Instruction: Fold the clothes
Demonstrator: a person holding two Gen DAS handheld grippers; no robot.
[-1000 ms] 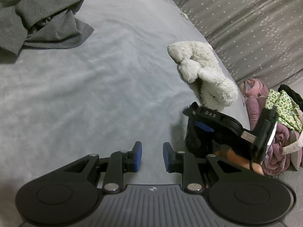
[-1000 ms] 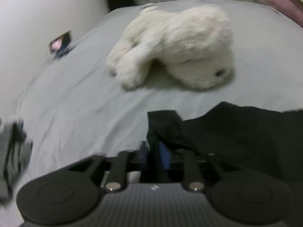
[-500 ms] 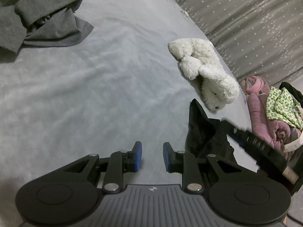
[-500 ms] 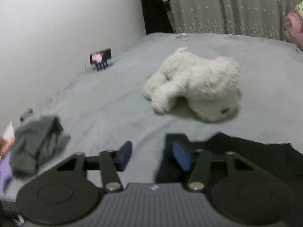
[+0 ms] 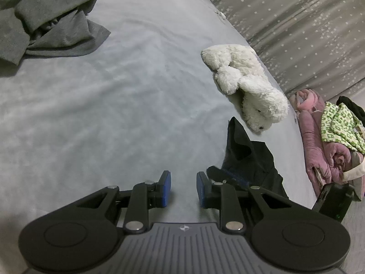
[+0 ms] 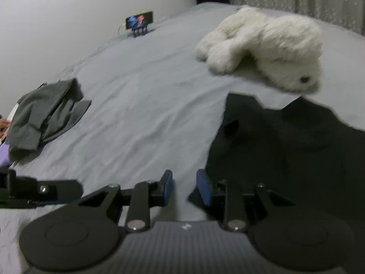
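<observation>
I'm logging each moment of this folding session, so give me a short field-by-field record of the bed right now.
surface: grey bedsheet
garment nearest the grippers: crumpled black cloth garment, lying on the sheet, not folded
other garment: rumpled dark grey cloth garment, farther off on the sheet
non-clothing: fluffy white plush toy, lying just beyond the black garment
left gripper: jaws apart, nothing between them
right gripper: jaws closing, nothing between them; black garment beside its right finger

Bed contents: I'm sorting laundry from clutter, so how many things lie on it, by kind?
Garments: 2, a grey garment and a black garment
Plush toys: 1, a white plush toy
Phones on a stand: 1, the phone
Total: 4
</observation>
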